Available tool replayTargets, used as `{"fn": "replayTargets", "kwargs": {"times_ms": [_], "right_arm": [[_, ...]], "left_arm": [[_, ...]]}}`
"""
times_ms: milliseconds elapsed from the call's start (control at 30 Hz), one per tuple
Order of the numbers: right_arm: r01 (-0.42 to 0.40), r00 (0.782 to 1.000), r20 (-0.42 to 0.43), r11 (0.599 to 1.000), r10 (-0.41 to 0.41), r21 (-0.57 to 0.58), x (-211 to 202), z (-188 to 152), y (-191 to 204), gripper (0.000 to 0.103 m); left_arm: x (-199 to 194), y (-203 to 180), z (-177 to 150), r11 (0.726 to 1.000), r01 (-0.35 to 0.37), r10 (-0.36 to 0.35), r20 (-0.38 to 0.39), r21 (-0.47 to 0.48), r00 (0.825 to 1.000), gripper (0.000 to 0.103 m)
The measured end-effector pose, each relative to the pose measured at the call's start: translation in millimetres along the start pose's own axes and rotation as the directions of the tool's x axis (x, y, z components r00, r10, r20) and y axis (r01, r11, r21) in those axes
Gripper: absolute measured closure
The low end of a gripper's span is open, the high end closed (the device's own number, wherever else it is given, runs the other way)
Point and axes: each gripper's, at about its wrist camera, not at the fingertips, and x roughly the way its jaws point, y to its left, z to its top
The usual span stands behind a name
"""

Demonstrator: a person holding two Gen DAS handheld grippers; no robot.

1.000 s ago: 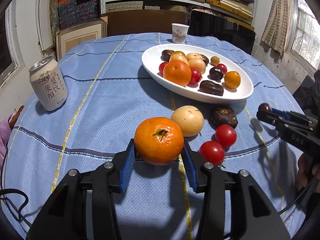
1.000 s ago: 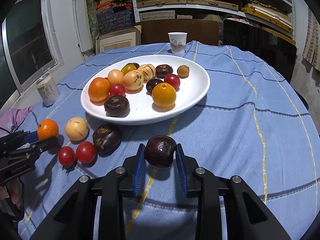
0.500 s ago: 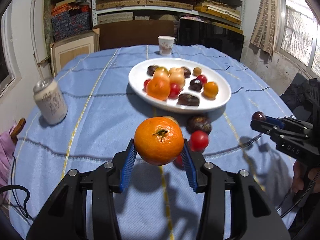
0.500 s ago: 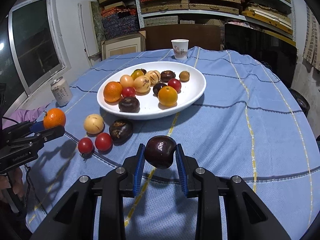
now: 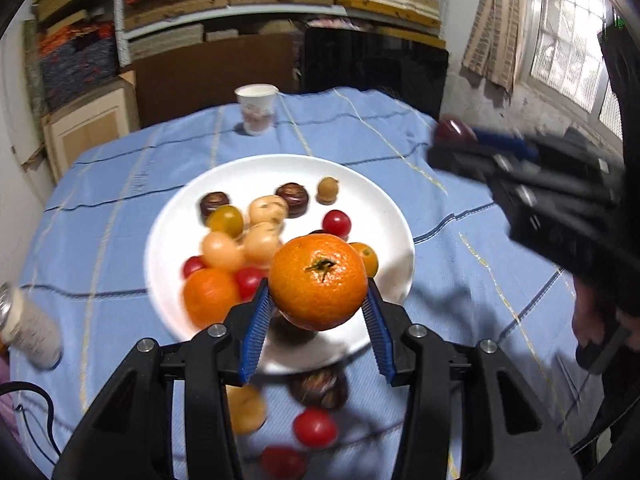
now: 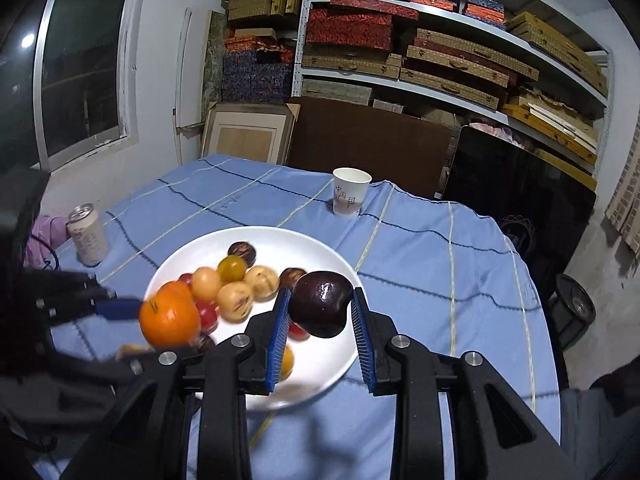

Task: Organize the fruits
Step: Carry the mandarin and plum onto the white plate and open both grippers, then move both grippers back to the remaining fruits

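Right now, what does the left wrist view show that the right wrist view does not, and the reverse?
Only the left wrist view shows the loose fruit on the cloth before the plate: a yellow fruit, a dark fruit and two red tomatoes.

Only the right wrist view shows the large window on the left wall.

Both show the white plate with fruit, the paper cup, the drink can, the orange in the left tool and the dark plum in the right tool.

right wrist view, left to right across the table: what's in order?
Can → orange in the left gripper → plate → dark plum in the right gripper → paper cup.
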Motion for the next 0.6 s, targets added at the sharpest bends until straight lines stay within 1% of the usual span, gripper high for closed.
{"fn": "replayTargets", "kwargs": {"times_ms": [100, 267, 333, 367, 400, 533, 600], "right_arm": [[-0.022, 0.999, -0.029, 1.000, 0.022, -0.007, 29.8, 8.9, -6.1, 0.072], [-0.082, 0.994, -0.067, 0.996, 0.084, 0.021, 73.1, 13.6, -8.2, 0.070], [-0.082, 0.994, -0.074, 0.996, 0.083, 0.028, 82.2, 15.2, -6.1, 0.050], [-0.072, 0.995, -0.066, 0.997, 0.074, 0.028, 82.1, 15.9, -4.5, 0.048], [-0.073, 0.995, -0.060, 0.997, 0.074, 0.030, 80.3, 16.2, -3.3, 0.048], [-0.070, 0.996, -0.044, 0.996, 0.072, 0.059, 64.1, 15.7, -4.8, 0.048], [-0.064, 0.997, -0.043, 0.995, 0.068, 0.077, 48.6, 10.5, -6.1, 0.048]], "left_arm": [[24.4, -0.6, 7.2, 1.000, 0.013, -0.013, -0.036, -0.007, 0.999, 0.059], [47.1, 7.8, 9.9, 0.999, 0.029, -0.032, -0.068, -0.038, 0.997, 0.059], [53.0, 12.8, 10.8, 0.998, 0.037, -0.042, -0.086, -0.058, 0.995, 0.058], [53.5, 14.9, 10.8, 0.997, 0.036, -0.042, -0.089, -0.063, 0.995, 0.058], [51.4, 16.4, 11.4, 0.997, 0.038, -0.043, -0.082, -0.065, 0.996, 0.055], [25.7, 16.7, 12.5, 0.999, 0.018, -0.018, -0.003, -0.050, 1.000, 0.032], [6.9, 13.9, 8.6, 0.999, 0.016, -0.014, 0.037, -0.038, 0.999, 0.027]]}}
